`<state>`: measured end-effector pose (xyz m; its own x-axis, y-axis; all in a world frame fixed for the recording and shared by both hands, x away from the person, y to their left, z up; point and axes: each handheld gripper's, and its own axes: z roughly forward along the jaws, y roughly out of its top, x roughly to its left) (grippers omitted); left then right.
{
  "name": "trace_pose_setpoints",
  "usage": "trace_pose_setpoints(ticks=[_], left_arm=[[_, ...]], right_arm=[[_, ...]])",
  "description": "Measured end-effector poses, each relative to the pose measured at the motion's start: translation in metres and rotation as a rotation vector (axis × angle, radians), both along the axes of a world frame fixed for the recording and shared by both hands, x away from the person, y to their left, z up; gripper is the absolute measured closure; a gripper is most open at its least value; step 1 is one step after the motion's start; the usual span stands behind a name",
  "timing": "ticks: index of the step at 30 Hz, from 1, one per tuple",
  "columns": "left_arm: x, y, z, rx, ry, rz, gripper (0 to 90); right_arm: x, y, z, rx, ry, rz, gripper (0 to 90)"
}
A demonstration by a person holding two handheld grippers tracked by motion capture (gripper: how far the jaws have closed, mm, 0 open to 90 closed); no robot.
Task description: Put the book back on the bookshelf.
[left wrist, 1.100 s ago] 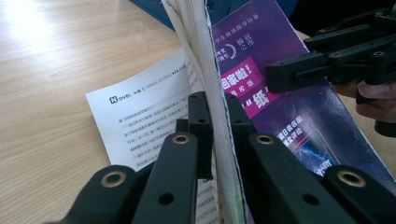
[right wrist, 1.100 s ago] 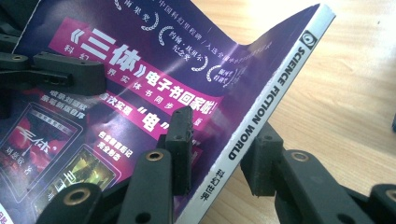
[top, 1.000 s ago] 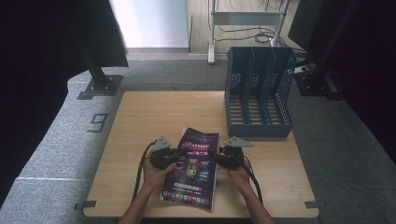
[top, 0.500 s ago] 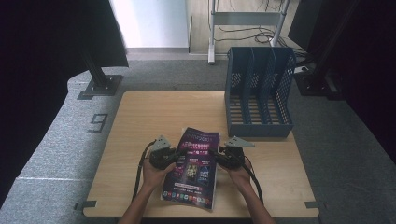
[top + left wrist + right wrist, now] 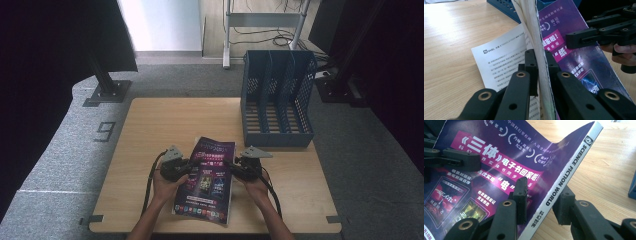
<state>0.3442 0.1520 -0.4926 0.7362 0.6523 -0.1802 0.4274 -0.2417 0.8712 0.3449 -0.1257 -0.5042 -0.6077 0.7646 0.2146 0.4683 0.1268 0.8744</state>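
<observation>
Both grippers' jaws clamp the purple magazine (image 5: 506,152), spine reading "SCIENCE FICTION WORLD".

The magazine (image 5: 499,165) runs past the right gripper view's top, left and bottom edges

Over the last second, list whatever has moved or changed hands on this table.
Nothing visibly changed. The left gripper and right gripper stay clamped on opposite edges of the purple magazine, which sits in the same spot on the table, and the blue file rack has not moved.
</observation>
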Motion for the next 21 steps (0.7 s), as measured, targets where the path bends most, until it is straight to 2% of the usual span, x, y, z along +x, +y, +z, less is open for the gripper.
trace_pose_setpoints(ticks=[5, 12, 18, 21], left_arm=[[0.0000, 0.0000, 0.0000, 0.001, 0.000, 0.001, 85.6], [-0.0007, 0.0003, 0.0010, -0.008, -0.008, 0.000, 85.5], [-0.0017, 0.0007, 0.0024, -0.020, -0.017, -0.005, 85.3], [-0.0020, 0.0021, 0.0045, -0.041, -0.016, -0.016, 85.3]], right_arm=[[0.0002, -0.0004, 0.0000, 0.002, 0.002, 0.003, 66.8], [0.0005, -0.0031, 0.0019, 0.033, 0.008, 0.008, 68.2], [-0.0012, -0.0061, 0.0064, 0.053, -0.011, 0.012, 69.5], [-0.0023, -0.0076, 0.0093, 0.062, -0.020, 0.014, 70.1]])
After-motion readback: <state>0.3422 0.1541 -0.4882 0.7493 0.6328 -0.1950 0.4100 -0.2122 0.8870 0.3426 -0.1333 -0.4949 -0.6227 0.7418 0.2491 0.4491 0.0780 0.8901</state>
